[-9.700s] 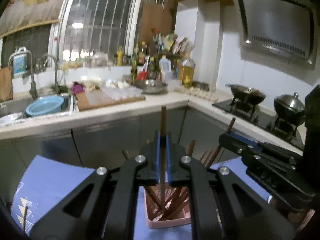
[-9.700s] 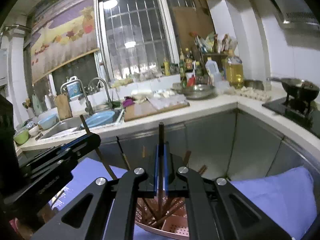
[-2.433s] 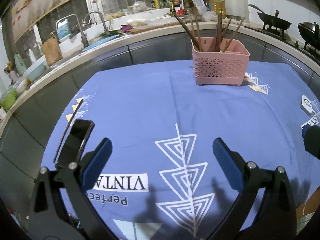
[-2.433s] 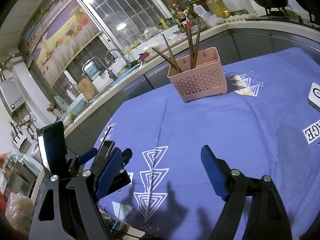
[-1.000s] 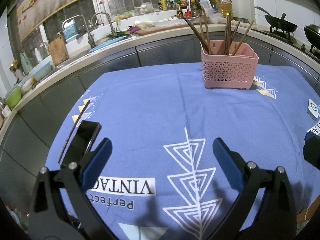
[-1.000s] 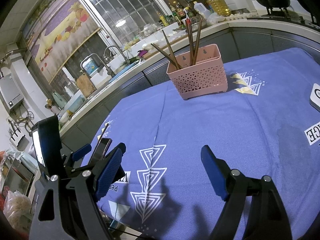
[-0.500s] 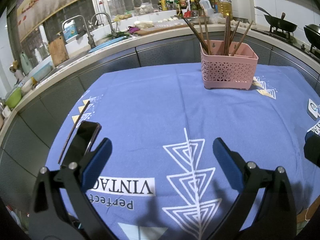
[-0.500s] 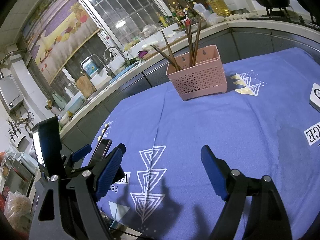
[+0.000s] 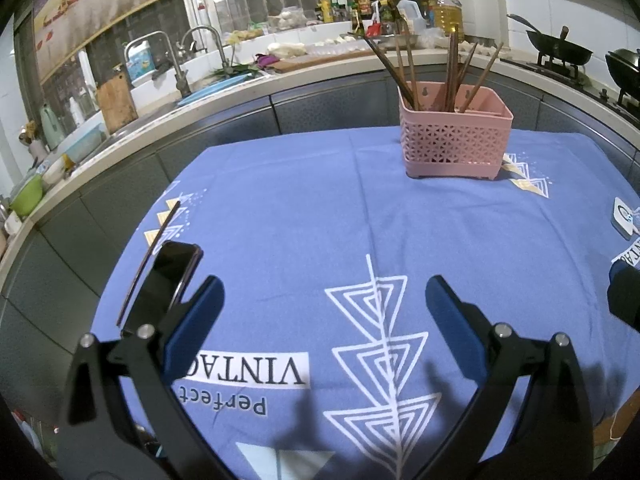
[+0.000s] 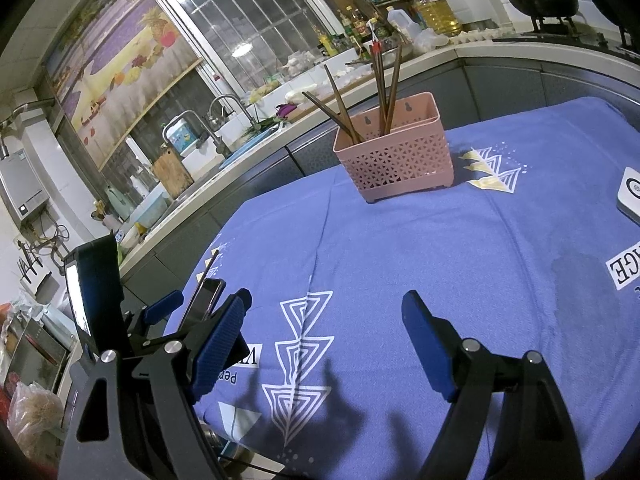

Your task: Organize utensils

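Observation:
A pink lattice basket [image 9: 454,136] [image 10: 394,158] stands at the far side of the blue tablecloth with several brown chopsticks [image 9: 452,68] [image 10: 384,76] upright in it. One loose chopstick [image 9: 148,258] [image 10: 208,266] lies at the cloth's left edge, beside a black phone [image 9: 168,280] [image 10: 204,300]. My left gripper [image 9: 322,312] hovers open and empty over the near cloth, well short of the basket. Also open and empty, my right gripper [image 10: 324,328] sits over the near side. The left gripper [image 10: 160,308] shows at the lower left of the right wrist view.
A white round-marked device [image 9: 624,216] [image 10: 632,194] lies at the cloth's right edge. Behind the table runs a kitchen counter with a sink and taps [image 9: 176,68], bottles [image 9: 448,12] and a stove with a wok [image 9: 560,52].
Since 9.7 s ago both grippers let go of the chopsticks they held over the basket and drew back, open. Over the last second almost nothing has moved.

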